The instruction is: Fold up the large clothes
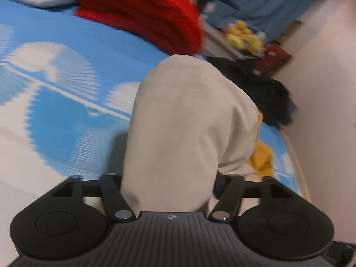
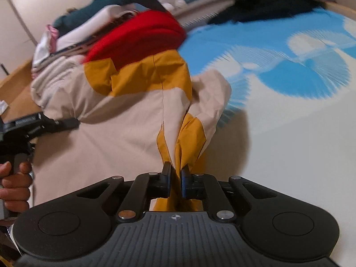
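Right tongs pinching jacket, left's tips hidden

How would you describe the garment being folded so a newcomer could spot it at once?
On the blue cloud-print bedsheet, look in front of the red folded garment. The beige jacket is pinched by the right tongs; only it has mustard-yellow panels.

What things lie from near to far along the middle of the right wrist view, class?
Right tool → jacket → red garment → teal garment
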Tool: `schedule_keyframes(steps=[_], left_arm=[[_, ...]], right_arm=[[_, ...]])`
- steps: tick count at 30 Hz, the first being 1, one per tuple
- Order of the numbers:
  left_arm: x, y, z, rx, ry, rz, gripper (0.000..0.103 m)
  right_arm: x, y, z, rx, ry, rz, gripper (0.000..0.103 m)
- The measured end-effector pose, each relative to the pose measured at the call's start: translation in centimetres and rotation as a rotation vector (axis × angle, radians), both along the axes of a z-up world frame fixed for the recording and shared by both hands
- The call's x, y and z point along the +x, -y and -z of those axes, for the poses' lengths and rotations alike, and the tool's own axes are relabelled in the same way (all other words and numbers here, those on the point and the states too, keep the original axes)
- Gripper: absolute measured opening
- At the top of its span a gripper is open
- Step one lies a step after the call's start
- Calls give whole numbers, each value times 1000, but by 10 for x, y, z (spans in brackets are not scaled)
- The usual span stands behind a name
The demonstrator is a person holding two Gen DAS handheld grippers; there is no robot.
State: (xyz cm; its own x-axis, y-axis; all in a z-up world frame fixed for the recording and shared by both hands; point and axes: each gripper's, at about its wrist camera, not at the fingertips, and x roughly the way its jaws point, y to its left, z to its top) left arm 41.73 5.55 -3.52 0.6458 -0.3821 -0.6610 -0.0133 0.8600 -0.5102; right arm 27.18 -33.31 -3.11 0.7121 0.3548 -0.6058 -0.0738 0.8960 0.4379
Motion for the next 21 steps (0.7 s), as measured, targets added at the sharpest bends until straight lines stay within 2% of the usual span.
schedule_keyframes(steps=[2, 3, 5, 7, 10, 12, 14, 15, 17, 20, 21], left_arm=[[4, -25, 7, 7, -68, -78, 82], [1, -38, 10, -3, -75, -111, 82], [-7, -53, 7, 25, -87, -127, 82], [-13, -57, 6, 38, -128, -78, 82], [-34, -52, 19, 14, -214, 56, 82], [-42, -46, 30, 22, -274, 121, 82], [-56, -41, 44, 69, -330, 164, 84], [-64, -39, 47, 73, -336, 174, 86], [-75, -39, 53, 34, -342, 182, 86], [-83, -44, 62, -11, -315, 174, 86], [-85, -45, 68, -27, -304, 169, 82]], right_arm=[[8, -16, -4, -19, 30, -6, 8], [13, -22, -4, -38, 29, -2, 7], [21, -32, 3, -89, -9, 15, 7], [28, -40, 11, -125, -59, 34, 7], [30, -42, 20, -178, -111, 62, 7], [29, -41, 19, -190, -121, 78, 11], [22, -40, 17, -202, -123, 103, 26], [18, -37, 15, -181, -132, 111, 28], [12, -30, 15, -96, -170, 73, 46], [1, -32, 22, -97, -250, -32, 49], [-2, -33, 26, -119, -267, -52, 49]])
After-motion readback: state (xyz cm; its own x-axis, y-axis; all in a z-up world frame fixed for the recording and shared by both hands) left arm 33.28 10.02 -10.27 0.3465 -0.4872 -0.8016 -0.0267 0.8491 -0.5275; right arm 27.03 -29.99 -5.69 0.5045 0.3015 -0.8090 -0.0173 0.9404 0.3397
